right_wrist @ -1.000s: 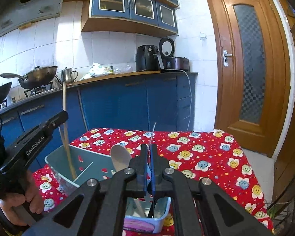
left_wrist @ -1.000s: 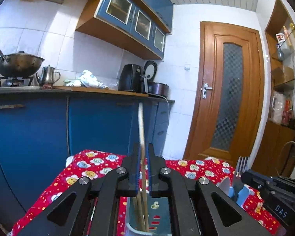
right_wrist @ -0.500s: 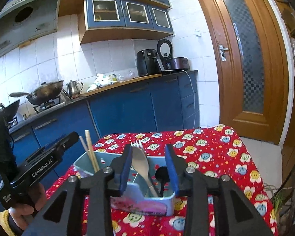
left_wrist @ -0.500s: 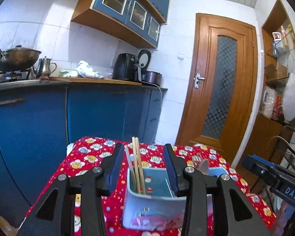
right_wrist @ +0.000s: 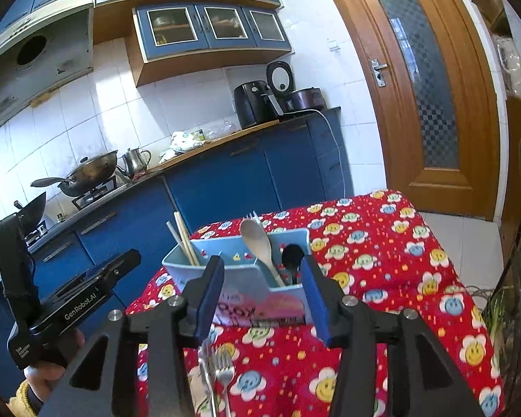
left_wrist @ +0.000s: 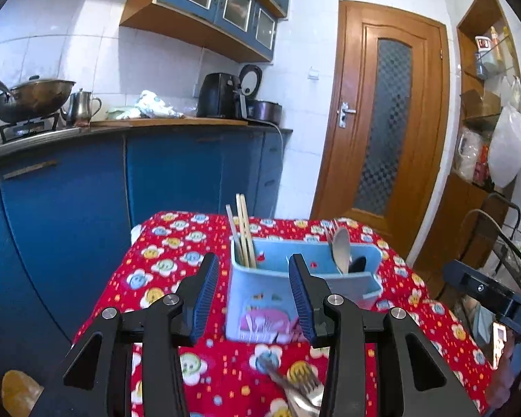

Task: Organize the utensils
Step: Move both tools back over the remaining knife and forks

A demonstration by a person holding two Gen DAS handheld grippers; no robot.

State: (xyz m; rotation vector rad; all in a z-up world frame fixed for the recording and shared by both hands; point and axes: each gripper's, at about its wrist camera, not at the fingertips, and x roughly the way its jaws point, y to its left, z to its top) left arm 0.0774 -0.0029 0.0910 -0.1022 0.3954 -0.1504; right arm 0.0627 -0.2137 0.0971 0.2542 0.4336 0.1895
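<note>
A light blue utensil holder (left_wrist: 260, 295) (right_wrist: 239, 278) stands on the red flowered tablecloth (left_wrist: 163, 264). Wooden chopsticks (left_wrist: 243, 236) (right_wrist: 185, 239) stand in its left compartment. A spoon (left_wrist: 341, 248) (right_wrist: 258, 243), a fork (right_wrist: 251, 216) and a black spoon (right_wrist: 291, 253) stand in its right compartment. Loose forks (left_wrist: 295, 385) (right_wrist: 220, 371) lie on the cloth in front of the holder. My left gripper (left_wrist: 253, 295) is open and empty, just before the holder. My right gripper (right_wrist: 264, 299) is open and empty, also before the holder.
Blue kitchen cabinets (left_wrist: 177, 180) with a counter, wok (left_wrist: 31, 99), kettle and air fryer (left_wrist: 218, 93) stand behind the table. A wooden door (left_wrist: 382, 128) is at the right. A wire rack (left_wrist: 514, 243) stands by the table's right edge.
Both grippers have opened and let go: the left released the chopsticks, the right its utensil, into the holder. Both have pulled back and away from the holder.
</note>
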